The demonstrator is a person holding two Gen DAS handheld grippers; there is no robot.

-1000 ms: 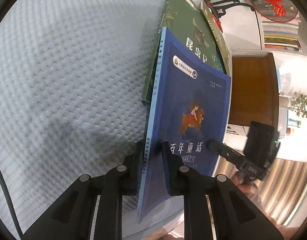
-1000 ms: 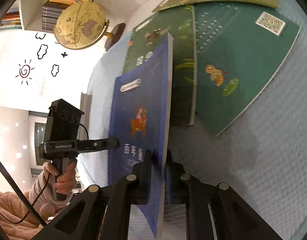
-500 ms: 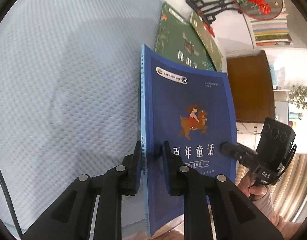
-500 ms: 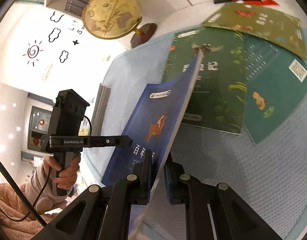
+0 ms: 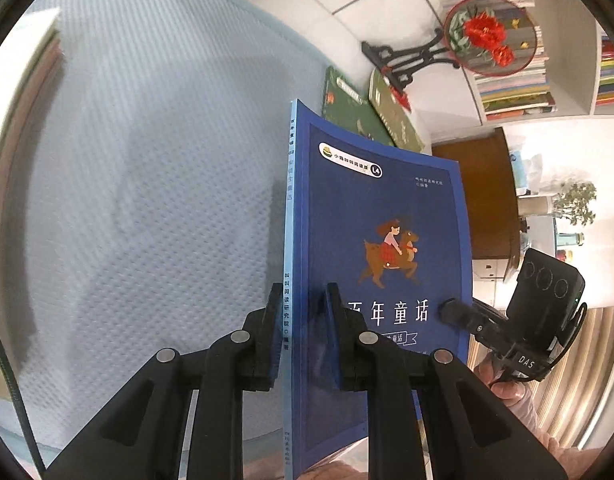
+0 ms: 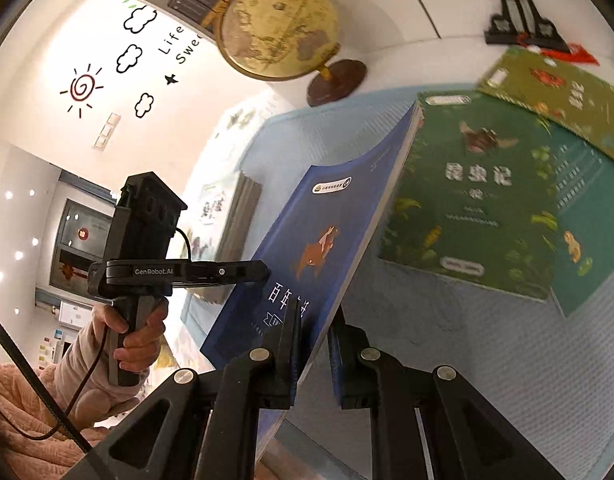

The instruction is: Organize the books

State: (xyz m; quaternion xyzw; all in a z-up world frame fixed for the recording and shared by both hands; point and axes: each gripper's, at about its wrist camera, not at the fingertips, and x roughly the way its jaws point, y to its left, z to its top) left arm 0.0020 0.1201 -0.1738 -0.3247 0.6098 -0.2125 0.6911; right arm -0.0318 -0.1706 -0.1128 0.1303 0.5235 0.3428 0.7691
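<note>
Two claws grip one blue book (image 5: 383, 240); left claw (image 5: 301, 332) pinches the spine edge near the bottom, right claw (image 6: 313, 344) pinches the opposite, fore-edge side near the bottom; both closed tight on it. Cover dark blue, pale blue spine, white title characters low down, a child riding a brown animal at centre, a white label near the top. Book lifted clear of the desk (image 5: 147, 200), long axis running away from both claws, top edge farthest; cover bows slightly. Beyond it a dark green book (image 6: 479, 204) lies flat on the desk, overlapping a teal book (image 6: 587, 248); an olive book (image 6: 559, 88) behind.
</note>
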